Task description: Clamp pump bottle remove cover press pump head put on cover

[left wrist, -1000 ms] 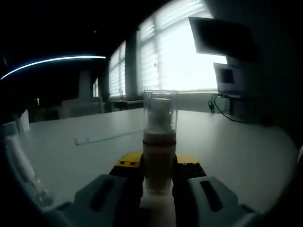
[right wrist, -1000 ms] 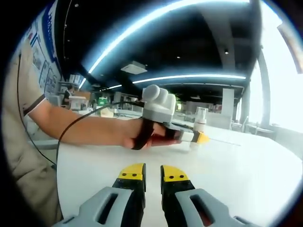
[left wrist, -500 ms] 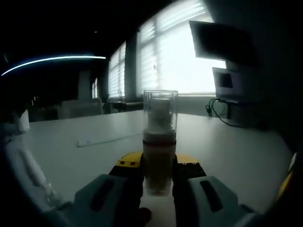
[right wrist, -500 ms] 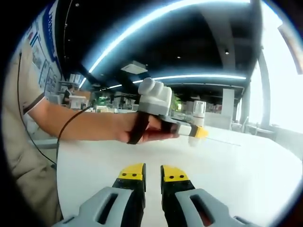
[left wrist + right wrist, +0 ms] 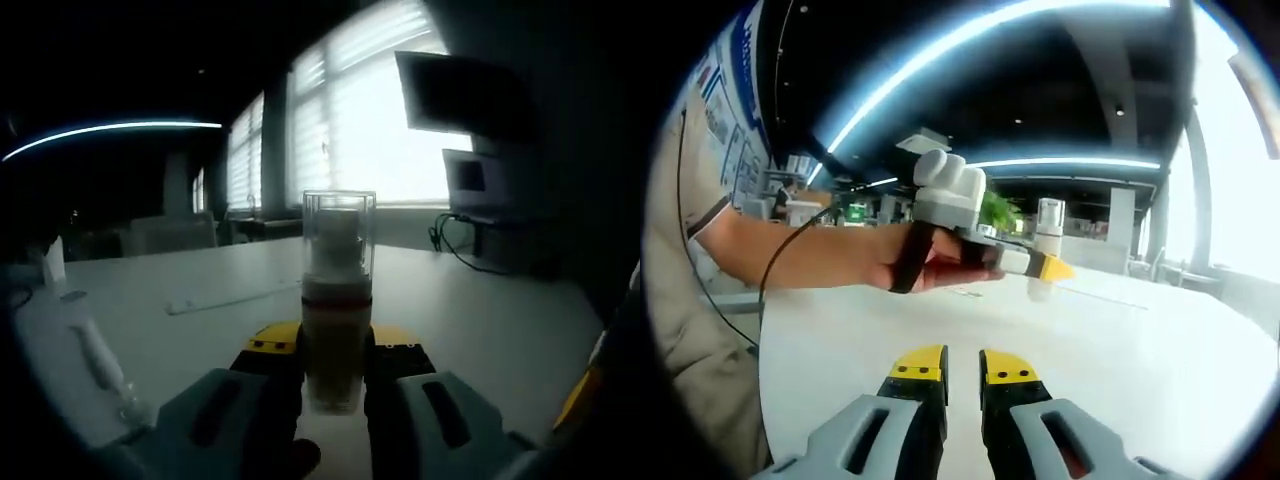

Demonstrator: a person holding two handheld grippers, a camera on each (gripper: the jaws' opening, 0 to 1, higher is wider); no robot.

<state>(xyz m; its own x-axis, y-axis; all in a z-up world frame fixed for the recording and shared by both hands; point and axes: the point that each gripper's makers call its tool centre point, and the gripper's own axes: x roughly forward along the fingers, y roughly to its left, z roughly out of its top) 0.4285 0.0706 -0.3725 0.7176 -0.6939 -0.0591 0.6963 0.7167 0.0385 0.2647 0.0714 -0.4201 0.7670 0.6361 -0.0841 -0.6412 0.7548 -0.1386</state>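
The pump bottle (image 5: pixel 337 320), pale with a clear cover (image 5: pixel 339 215) over its pump head, stands upright between the yellow-tipped jaws of my left gripper (image 5: pixel 335 352), which is shut on its lower body. In the right gripper view a hand holds the left gripper (image 5: pixel 970 245) in the air above the white table (image 5: pixel 1120 360), the bottle (image 5: pixel 1045 250) sticking up at its tip. My right gripper (image 5: pixel 962 366) stays low over the table, jaws close together with nothing between them. A yellow jaw tip (image 5: pixel 583 390) of the right gripper shows at the right edge of the left gripper view.
On the table lie a thin white strip (image 5: pixel 232 297) and a slim tube-like item (image 5: pixel 100 362) at the left. A dark monitor (image 5: pixel 462 95) and cables (image 5: pixel 470 255) stand by the bright windows. The person's arm (image 5: pixel 790 262) reaches in from the left.
The left gripper has risen from the table with the bottle in its jaws and tilted slightly. The right gripper has stayed put, its tip now entering the left gripper view.
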